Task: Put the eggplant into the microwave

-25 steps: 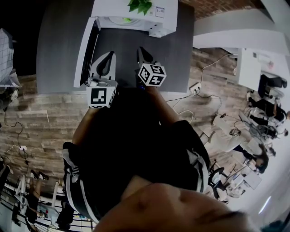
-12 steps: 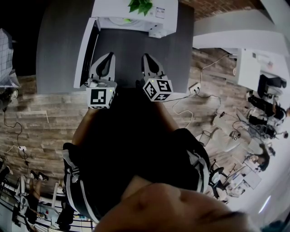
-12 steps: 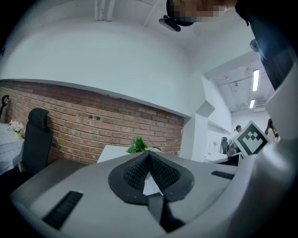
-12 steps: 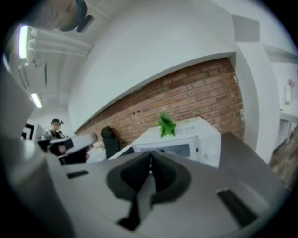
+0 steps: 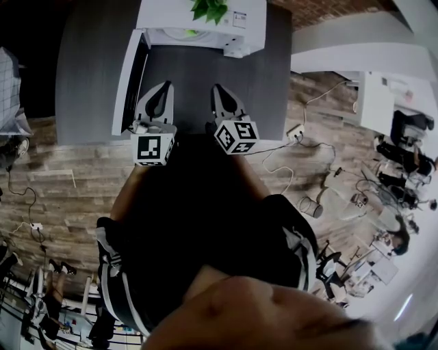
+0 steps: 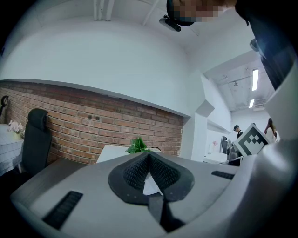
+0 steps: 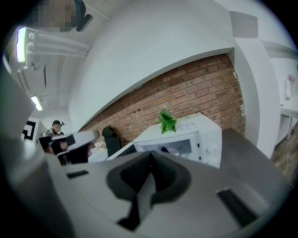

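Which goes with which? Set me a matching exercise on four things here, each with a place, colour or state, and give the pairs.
Things:
1. plant
2. microwave door
3. right gripper
4. table

Place, colour or state:
A. grey
B. swung open
C. jaws shut, nothing between them
D. on top of the microwave

Pairs: 1-D, 2-B, 3-C, 4-A

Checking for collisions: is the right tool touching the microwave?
Apart. The head view shows a stretch of bare grey table between the tip of the right tool and the front of the microwave.
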### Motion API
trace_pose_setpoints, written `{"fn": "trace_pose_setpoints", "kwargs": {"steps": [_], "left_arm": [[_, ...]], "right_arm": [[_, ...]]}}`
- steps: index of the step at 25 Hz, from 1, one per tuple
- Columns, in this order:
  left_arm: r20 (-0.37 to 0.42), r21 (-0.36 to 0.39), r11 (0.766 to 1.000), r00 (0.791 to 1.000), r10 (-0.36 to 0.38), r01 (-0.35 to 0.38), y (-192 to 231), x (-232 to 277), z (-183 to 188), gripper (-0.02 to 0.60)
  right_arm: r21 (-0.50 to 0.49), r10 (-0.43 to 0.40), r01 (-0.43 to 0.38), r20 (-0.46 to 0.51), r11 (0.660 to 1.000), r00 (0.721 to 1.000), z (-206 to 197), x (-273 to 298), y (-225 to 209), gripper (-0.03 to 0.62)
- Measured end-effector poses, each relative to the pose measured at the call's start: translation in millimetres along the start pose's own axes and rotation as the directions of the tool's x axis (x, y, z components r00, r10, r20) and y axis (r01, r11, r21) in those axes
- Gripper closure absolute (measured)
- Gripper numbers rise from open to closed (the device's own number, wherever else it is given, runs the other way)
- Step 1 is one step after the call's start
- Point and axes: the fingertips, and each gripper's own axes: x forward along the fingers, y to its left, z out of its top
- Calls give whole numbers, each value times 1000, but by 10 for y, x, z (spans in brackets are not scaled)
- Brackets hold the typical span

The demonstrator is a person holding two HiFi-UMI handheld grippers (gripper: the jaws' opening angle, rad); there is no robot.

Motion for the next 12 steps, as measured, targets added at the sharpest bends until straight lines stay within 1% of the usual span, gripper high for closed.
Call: {"fn": "trace_pose_setpoints", "kwargs": {"steps": [7,12], "left_arm": [[4,-8,1000,1000,4,-4,-15,0,-16,546],[-12,-6,1000,1000,3,-3,-36,5,-16,546]], "right_arm": [[3,18,-18,-2,1000,1000,-23,13,17,562],[-12,26,-26,-1,1000,1000,-28,5,29,562]]}}
